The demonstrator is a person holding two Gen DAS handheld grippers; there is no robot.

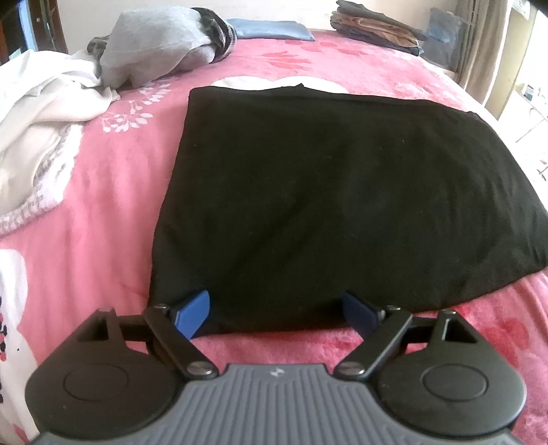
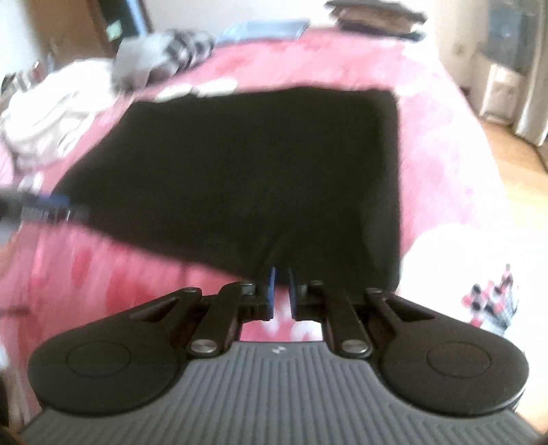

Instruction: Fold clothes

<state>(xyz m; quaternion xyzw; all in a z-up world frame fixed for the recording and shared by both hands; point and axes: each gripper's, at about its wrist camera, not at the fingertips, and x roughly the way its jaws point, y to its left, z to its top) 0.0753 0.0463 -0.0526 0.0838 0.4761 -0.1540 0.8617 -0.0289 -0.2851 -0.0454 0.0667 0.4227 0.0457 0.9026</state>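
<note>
Lying flat on the pink bed [image 1: 102, 222], the black garment [image 1: 325, 191] is partly folded. The left gripper [image 1: 277, 311] stands spread wide at its near edge, grasping nothing; the right gripper [image 2: 281, 291] is pinched nearly closed on the near hem. Next likely needs both ends gripped for another fold.

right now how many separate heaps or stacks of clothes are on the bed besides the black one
3: a white and grey unfolded heap at the far left, a flat blue piece at the far edge, and a folded brown stack at the far right. More may lie out of view.
</note>
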